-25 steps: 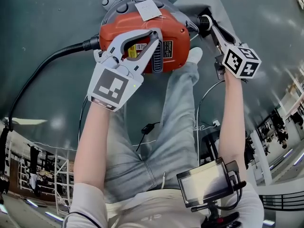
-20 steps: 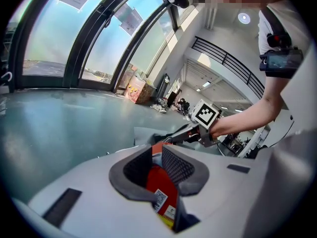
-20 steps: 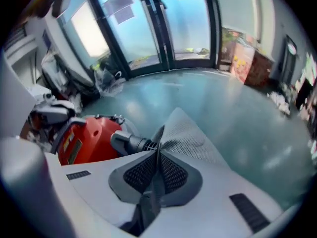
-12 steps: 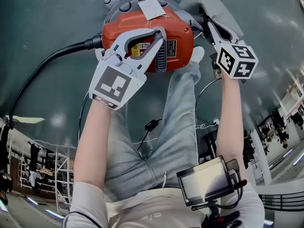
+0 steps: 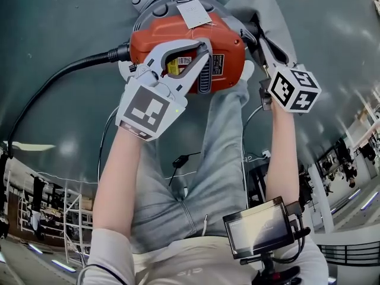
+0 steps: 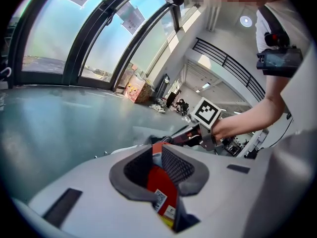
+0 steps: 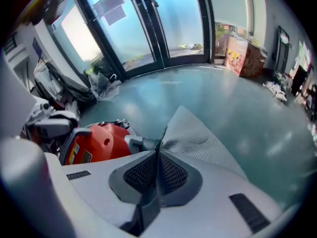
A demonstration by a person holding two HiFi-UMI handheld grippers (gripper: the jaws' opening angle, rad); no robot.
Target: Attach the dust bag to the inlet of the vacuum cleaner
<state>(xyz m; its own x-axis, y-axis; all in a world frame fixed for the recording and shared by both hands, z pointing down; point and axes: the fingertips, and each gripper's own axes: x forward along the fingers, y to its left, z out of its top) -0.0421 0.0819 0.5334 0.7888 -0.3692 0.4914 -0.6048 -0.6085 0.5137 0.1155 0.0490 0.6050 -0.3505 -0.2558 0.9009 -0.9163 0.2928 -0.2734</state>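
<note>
Right now the dust bag (image 7: pixel 198 138), a flat sack of grey mesh cloth, lies on the floor (image 5: pixel 59 22) at the far right of the red vacuum cleaner (image 5: pixel 225 46). Its narrow mouth end meets the grey port (image 7: pixel 140 144) on the machine's side. The right gripper (image 7: pixel 158 157) has its jaws almost together, pinched on the thin edge of the bag just beside that port. The left gripper (image 6: pixel 161 162) sits over the top of the machine with its 2 jaws closed on a red part that carries printed labels, so by the look of it this gripper steadies the body.

As a judgement, the task is well along: the bag has been brought to the inlet and its mouth is at or on the port. No view shows whether the collar is fully seated. What seems left is to press it home, check the fit and let go.

A black ribbed hose (image 5: pixel 98 58) leaves the machine's left side and curves away across the floor. A paper tag (image 5: pixel 195 13) lies on top of the casing. The person's grey trouser leg (image 5: pixel 222 147) reaches close to the machine, a thin cable (image 5: pixel 176 161) trails beside it, and a small screen (image 5: pixel 258 227) hangs at the chest. The right gripper's own jaws cover much of the joint, which makes the fit hard to judge.
</note>
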